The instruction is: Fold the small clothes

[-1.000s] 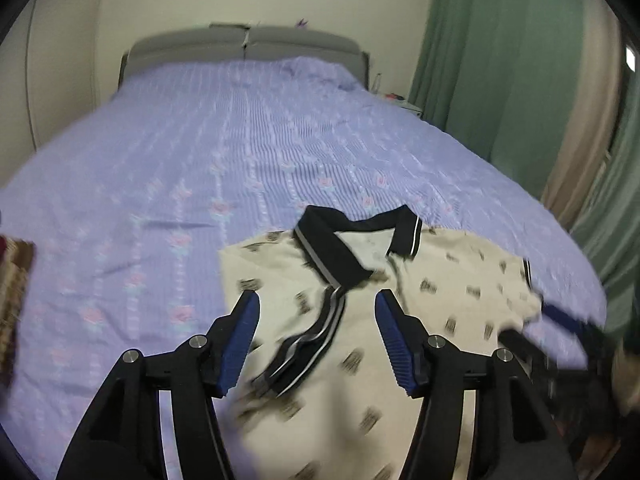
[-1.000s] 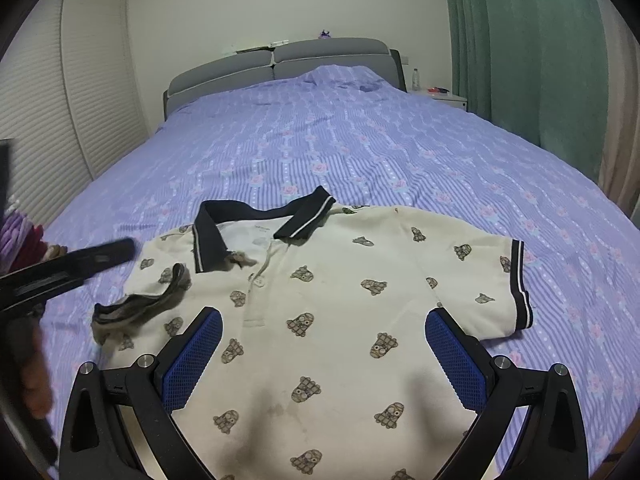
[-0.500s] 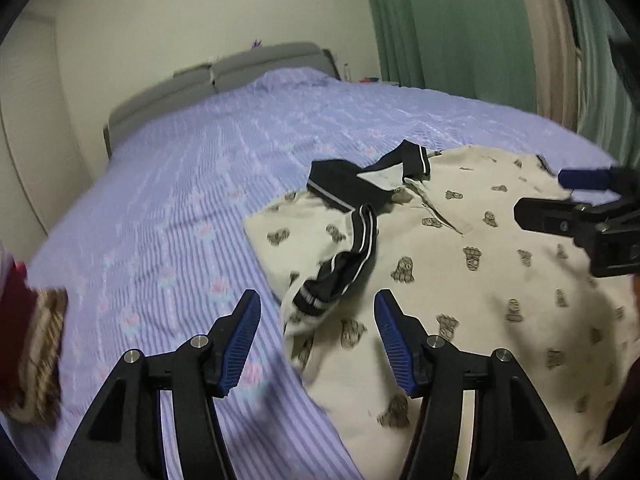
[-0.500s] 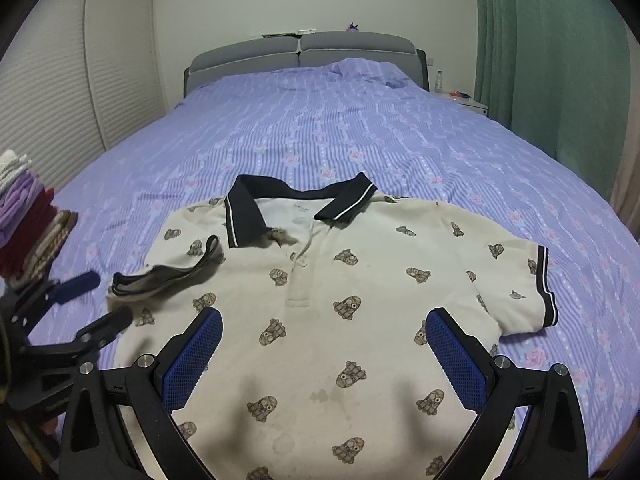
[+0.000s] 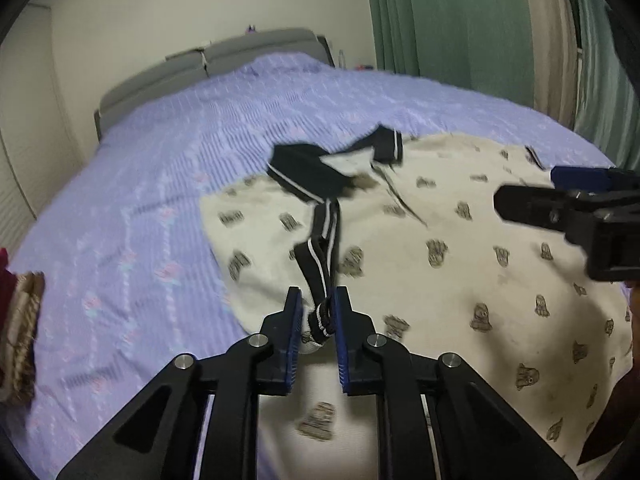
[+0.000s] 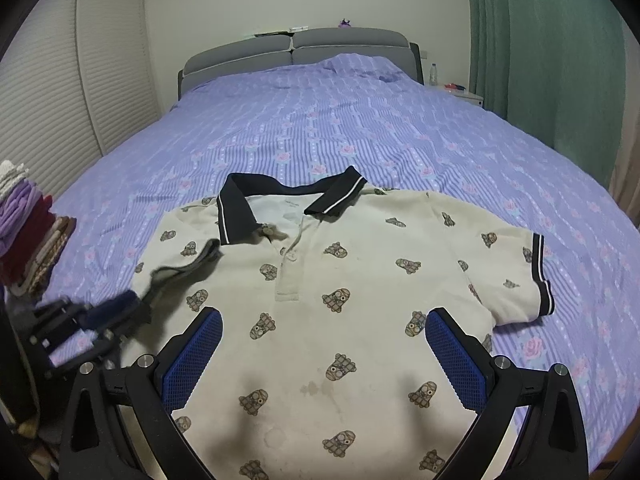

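At the bed's [image 6: 360, 128] left edge sits a stack [image 6: 28, 236] of folded clothes. Just right of it our left gripper [image 5: 316, 312] has just been closing, and its jaws now stand narrow with the black-trimmed cuff [image 5: 320, 276] of the folded-in sleeve between them; the pads look pressed on the bunched cloth. The shirt [image 6: 340, 280] lies face up near the bed's near edge, collar toward the headboard [image 6: 296, 48], its right sleeve spread flat. We judge it light, soft and limp: it will sag and crease wherever it is lifted, so the ribbed cuff and hems are the firmest places to take hold. Our right gripper [image 6: 324, 356] hovers over the shirt's lower front, jaws wide, holding nothing. The striped purple cover is soft and slightly rumpled. A slatted wardrobe stands left, green curtains [image 6: 560, 60] right.
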